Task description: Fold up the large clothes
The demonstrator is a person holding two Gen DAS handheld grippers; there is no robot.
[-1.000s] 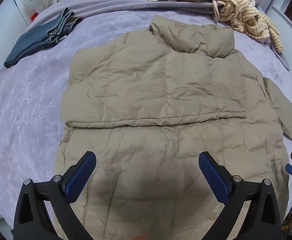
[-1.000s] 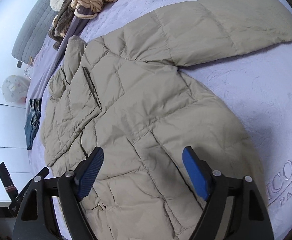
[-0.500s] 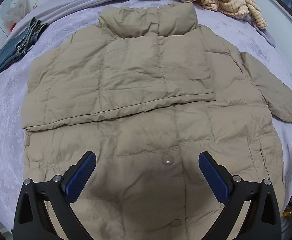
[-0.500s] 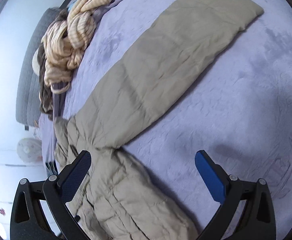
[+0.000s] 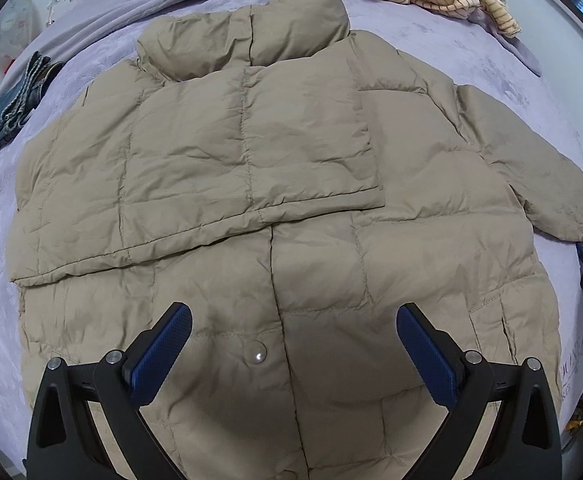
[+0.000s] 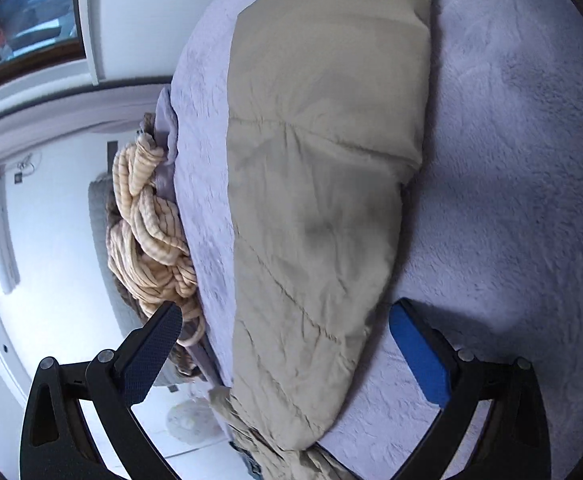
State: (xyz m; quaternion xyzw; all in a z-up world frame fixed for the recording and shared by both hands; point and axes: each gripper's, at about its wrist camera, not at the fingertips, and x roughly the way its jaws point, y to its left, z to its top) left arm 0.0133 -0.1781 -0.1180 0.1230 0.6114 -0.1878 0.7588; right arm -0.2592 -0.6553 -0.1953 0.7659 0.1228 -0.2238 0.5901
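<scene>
left wrist: left gripper (image 5: 293, 354) spread wide over puffer jacket (image 5: 251, 168), nothing pinched | right gripper (image 6: 285, 350) wide apart, straddling the sleeve (image 6: 323, 160), no contact

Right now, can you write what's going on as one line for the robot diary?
step: second sleeve unfolded | jacket: flat on bed, one sleeve folded across | left gripper: open above hem | right gripper: open over outstretched sleeve
</scene>
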